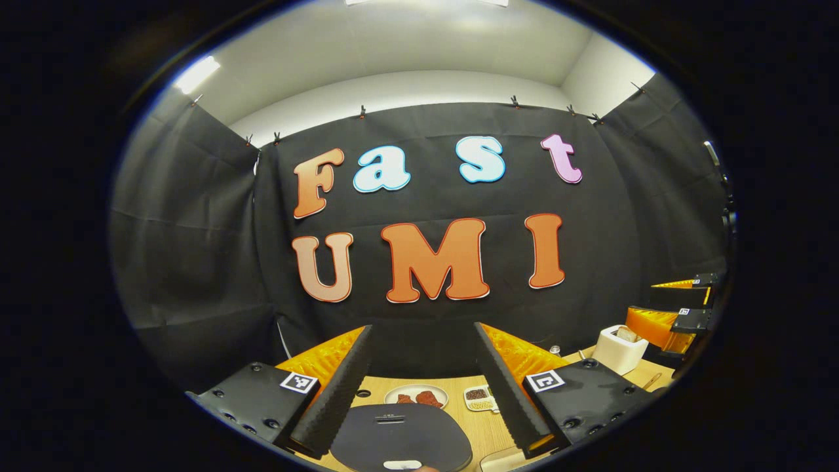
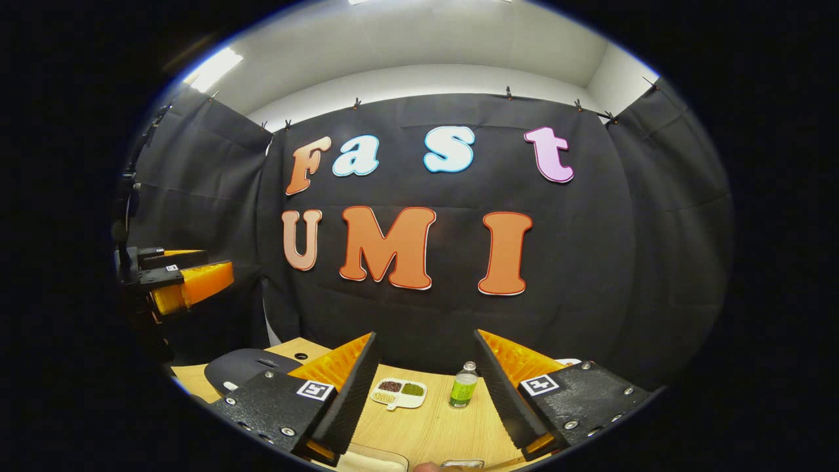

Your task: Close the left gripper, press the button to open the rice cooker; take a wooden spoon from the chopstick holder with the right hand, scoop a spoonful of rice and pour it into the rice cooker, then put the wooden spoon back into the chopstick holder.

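Both grippers held high, jaws wide, gripping nothing: left gripper point(image 1: 423, 393), right gripper point(image 2: 423, 393). Rice cooker point(image 1: 401, 438) on the wooden table point(image 1: 482, 432) below the left gripper, lid down. Behind it a plate point(image 1: 416, 396) with red-brown pieces, and a divided dish point(image 2: 398, 393) with dark, pale and green grains. Green-labelled bottle point(image 2: 464, 385) upright beside the dish. White chopstick holder point(image 1: 619, 347) at the far right; contents unclear.

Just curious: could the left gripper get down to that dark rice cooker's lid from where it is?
Probably yes: the left gripper hangs open above the dark rounded rice cooker, nothing between them.
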`<state>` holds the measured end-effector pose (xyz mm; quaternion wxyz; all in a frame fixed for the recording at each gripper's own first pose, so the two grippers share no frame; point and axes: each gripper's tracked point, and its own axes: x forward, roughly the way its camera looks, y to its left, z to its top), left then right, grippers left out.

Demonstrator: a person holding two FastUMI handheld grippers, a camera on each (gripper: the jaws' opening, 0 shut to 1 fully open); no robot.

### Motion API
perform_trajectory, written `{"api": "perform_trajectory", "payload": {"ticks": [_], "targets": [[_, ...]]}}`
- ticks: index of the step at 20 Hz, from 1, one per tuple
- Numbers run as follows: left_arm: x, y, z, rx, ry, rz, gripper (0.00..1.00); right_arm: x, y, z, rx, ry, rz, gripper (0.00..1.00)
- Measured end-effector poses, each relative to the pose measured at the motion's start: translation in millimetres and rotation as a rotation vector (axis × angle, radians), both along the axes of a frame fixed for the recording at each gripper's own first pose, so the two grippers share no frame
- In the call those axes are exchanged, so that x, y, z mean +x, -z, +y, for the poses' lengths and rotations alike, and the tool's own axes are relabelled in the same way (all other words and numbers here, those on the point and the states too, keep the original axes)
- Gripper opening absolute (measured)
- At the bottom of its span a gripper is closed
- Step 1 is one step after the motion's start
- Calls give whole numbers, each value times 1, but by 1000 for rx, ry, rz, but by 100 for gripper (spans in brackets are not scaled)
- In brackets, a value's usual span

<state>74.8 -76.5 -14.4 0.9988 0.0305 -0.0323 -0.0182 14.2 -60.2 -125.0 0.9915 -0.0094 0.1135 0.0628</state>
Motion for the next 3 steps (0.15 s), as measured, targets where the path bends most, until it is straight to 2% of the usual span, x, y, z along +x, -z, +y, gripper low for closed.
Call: {"api": "perform_trajectory", "payload": {"ticks": [3], "targets": [[5,-3,-6,5,22,1,97,8,-7,1,-7,2,-20,88]]}}
